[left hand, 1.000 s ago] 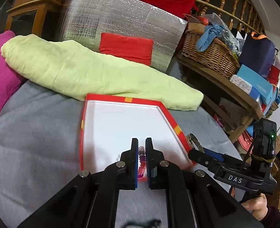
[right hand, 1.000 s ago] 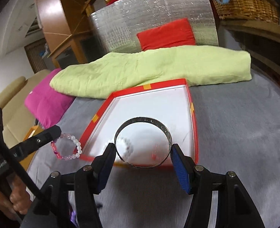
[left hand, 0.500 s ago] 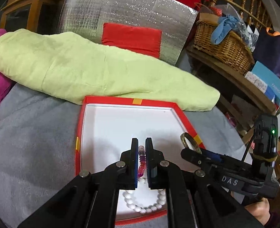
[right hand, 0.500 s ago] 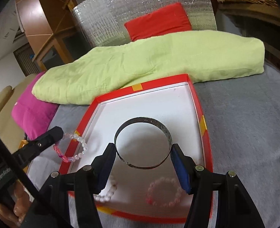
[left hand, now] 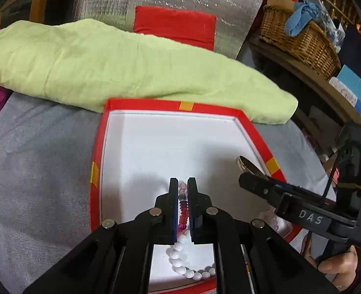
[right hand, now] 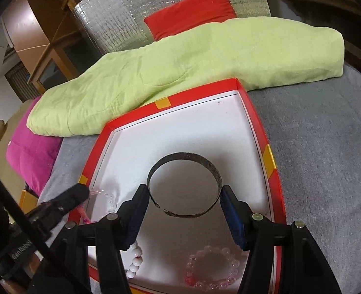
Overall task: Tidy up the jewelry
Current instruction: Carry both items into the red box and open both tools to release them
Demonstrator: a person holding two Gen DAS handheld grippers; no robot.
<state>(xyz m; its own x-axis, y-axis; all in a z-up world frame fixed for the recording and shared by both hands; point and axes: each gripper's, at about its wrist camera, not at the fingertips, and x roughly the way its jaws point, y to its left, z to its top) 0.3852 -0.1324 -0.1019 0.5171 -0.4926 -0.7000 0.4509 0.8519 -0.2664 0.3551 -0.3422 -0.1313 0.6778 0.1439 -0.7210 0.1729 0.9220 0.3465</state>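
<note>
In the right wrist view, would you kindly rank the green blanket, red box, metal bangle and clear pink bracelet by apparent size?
1. green blanket
2. red box, similar in area, so these two are unsure
3. metal bangle
4. clear pink bracelet, partly hidden

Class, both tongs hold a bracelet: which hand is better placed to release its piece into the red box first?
Right: its tongs hold the metal bangle over bare white floor of the red box.
</note>
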